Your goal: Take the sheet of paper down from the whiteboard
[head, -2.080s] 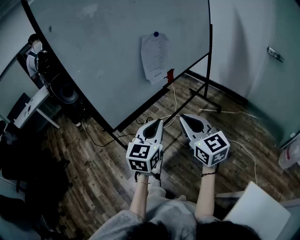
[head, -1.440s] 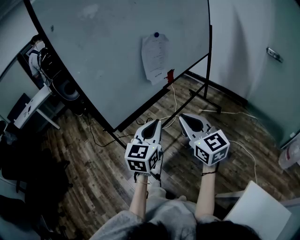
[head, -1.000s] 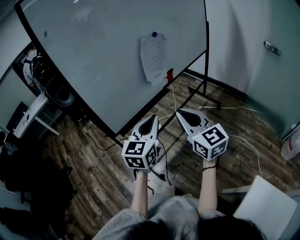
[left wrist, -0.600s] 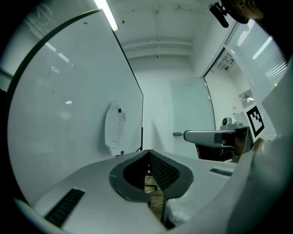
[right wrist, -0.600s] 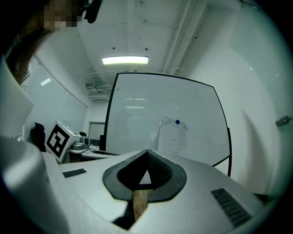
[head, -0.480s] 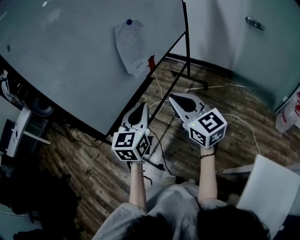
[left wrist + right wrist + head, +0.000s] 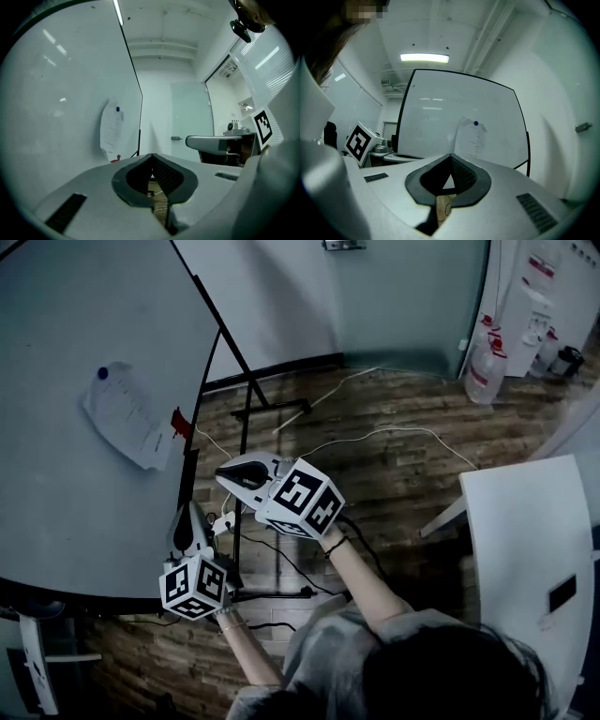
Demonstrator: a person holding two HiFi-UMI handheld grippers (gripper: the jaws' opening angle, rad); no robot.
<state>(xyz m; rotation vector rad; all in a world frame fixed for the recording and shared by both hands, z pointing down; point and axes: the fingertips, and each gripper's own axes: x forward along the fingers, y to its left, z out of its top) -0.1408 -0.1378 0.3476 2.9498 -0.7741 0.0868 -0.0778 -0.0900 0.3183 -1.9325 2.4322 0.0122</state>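
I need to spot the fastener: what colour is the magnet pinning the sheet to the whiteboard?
Blue; the magnet shows best in the right gripper view.

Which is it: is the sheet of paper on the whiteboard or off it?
On it. The sheet of paper hangs on the whiteboard under a blue magnet; the left gripper and right gripper are apart from it.

- The whiteboard (image 7: 56, 502) runs off the left and top edges of the head view; its full outline cannot be seen there
- Print on the sheet of paper (image 7: 128, 415) is too small to read in any view
- The small red thing (image 7: 179, 422) beside the paper's lower corner is too small to identify
- The white tabletop (image 7: 525, 549) is cut by the right edge; a small dark object (image 7: 561, 592) on it cannot be made out
- Labels on the bottles (image 7: 483, 376) are illegible
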